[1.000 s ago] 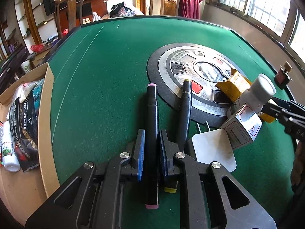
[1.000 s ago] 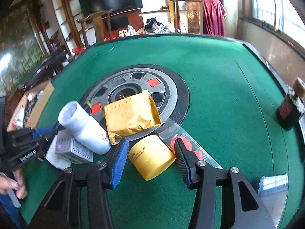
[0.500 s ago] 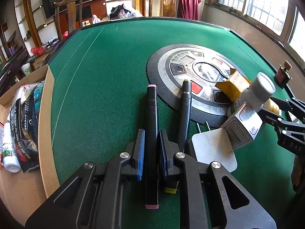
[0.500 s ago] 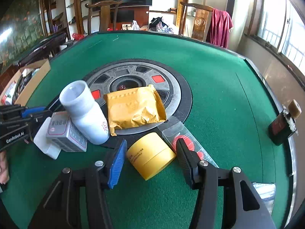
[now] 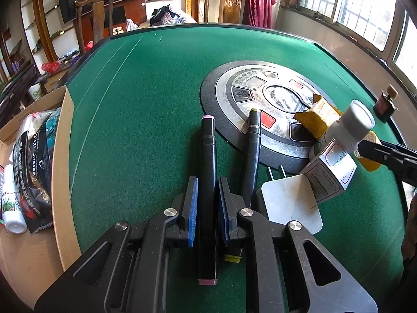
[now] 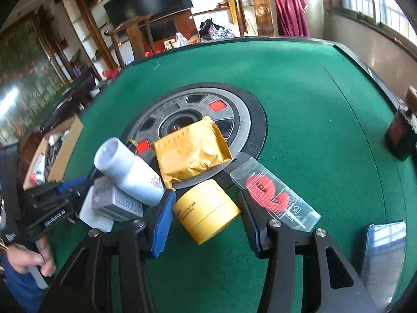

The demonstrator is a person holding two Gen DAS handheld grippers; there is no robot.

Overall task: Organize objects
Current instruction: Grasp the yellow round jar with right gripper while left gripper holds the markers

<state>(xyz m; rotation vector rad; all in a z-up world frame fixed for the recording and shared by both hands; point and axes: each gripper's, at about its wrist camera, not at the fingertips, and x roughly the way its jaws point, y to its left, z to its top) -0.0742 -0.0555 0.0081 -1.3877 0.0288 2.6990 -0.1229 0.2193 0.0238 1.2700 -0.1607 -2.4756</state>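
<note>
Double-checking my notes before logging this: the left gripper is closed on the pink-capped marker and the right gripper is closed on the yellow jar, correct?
Not quite. In the right wrist view the right gripper is open, its fingers either side of the yellow jar without gripping it. The left gripper is indeed closed on the pink-capped marker.

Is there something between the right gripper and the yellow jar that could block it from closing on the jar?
Nothing visible does. The yellow jar lies on its side between the open fingers of the right gripper, with bare green felt in front. The clear packet lies close by its right finger; whether they touch, I cannot tell.
</note>
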